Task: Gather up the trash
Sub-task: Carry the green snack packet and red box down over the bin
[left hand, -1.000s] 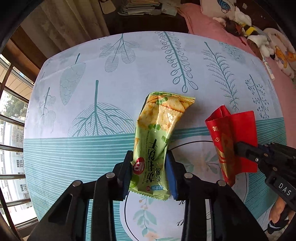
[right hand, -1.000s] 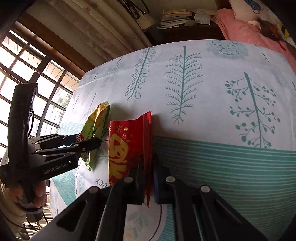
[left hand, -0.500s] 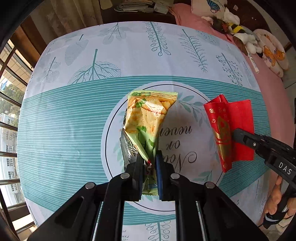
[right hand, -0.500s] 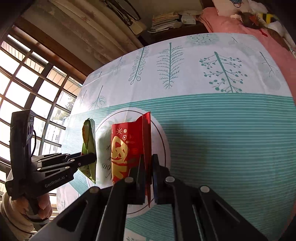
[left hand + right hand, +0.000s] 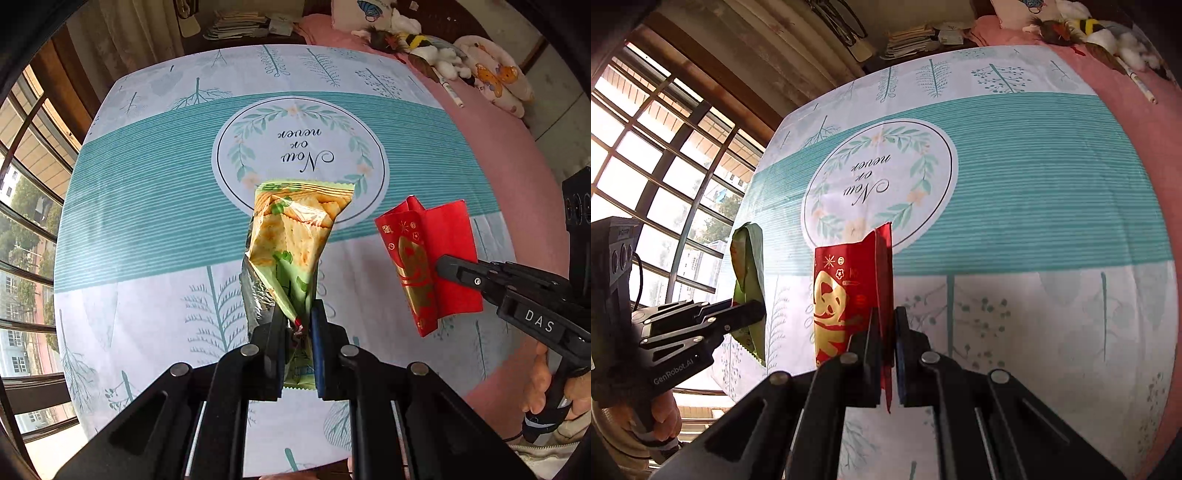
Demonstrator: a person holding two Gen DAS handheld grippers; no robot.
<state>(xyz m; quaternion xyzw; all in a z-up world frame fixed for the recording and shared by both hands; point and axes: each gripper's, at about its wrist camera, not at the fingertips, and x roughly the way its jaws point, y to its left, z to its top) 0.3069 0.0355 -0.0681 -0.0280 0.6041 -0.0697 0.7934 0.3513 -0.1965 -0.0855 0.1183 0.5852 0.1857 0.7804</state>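
Note:
My left gripper (image 5: 299,325) is shut on a green cracker wrapper (image 5: 291,236) and holds it in the air above the table. My right gripper (image 5: 886,328) is shut on a red and gold wrapper (image 5: 846,291), also held above the table. In the left wrist view the red wrapper (image 5: 428,254) and right gripper (image 5: 447,264) are to the right. In the right wrist view the green wrapper (image 5: 748,266) and left gripper (image 5: 753,314) are to the left.
The table wears a teal and white leaf-print cloth (image 5: 147,192) with a round wreath emblem (image 5: 299,155). A pink bed (image 5: 491,122) with stuffed toys (image 5: 436,48) lies to the right. A barred window (image 5: 665,155) is on the left. Stacked papers (image 5: 236,29) sit behind the table.
My left gripper closed on the green wrapper and lifted it off the table. Both grippers have pulled up and back from the table with their wrappers.

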